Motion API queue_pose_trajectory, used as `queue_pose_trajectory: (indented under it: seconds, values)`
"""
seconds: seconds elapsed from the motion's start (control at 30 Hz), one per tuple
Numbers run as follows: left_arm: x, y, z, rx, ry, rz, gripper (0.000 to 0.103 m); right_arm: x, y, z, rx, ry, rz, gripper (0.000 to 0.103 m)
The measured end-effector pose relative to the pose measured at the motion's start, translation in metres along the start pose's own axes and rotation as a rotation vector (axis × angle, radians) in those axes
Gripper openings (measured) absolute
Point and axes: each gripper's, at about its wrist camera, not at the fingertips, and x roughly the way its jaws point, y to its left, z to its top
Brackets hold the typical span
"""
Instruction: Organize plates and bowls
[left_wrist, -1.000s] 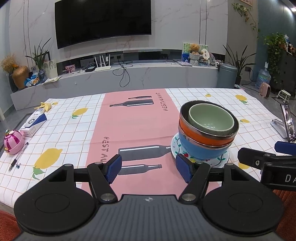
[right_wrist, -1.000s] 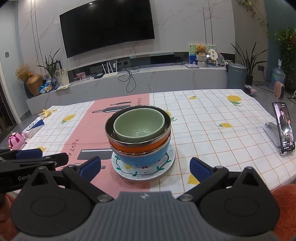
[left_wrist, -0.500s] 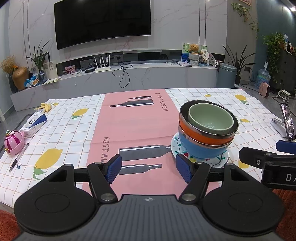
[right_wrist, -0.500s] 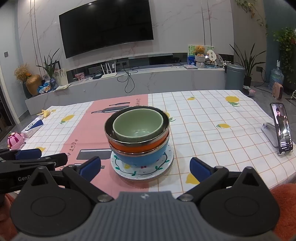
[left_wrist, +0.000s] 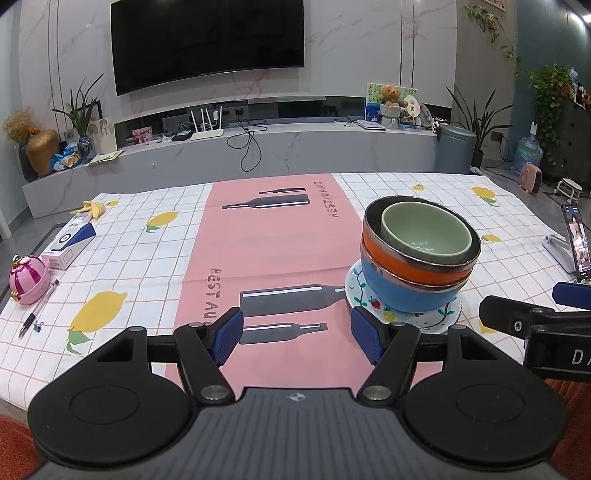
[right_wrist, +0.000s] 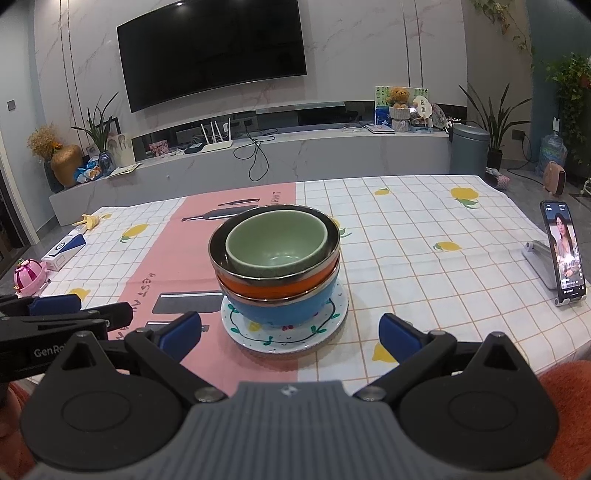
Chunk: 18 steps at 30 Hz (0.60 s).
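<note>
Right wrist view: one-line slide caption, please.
Open right gripper faces a green bowl nested in orange and blue bowls on a floral plate.

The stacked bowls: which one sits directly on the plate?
The blue bowl, lowest in the stack, rests on the plate; orange and green sit above it.

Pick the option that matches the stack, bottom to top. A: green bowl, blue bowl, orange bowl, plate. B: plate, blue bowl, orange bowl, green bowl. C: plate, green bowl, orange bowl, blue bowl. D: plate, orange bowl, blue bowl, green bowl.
B: the patterned plate lies on the tablecloth, the blue bowl sits on it, the orange bowl nests in that, and the green bowl is innermost on top.
</note>
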Motion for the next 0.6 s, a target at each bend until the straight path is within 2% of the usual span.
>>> queue_pose_trajectory:
  seconds: [0.6]
  values:
    - [0.0035,-0.0008,-0.0022,-0.005,0.015,-0.002,0.078,0.0034,0.0002,-0.0031,0.005,0.011,0.001,0.100]
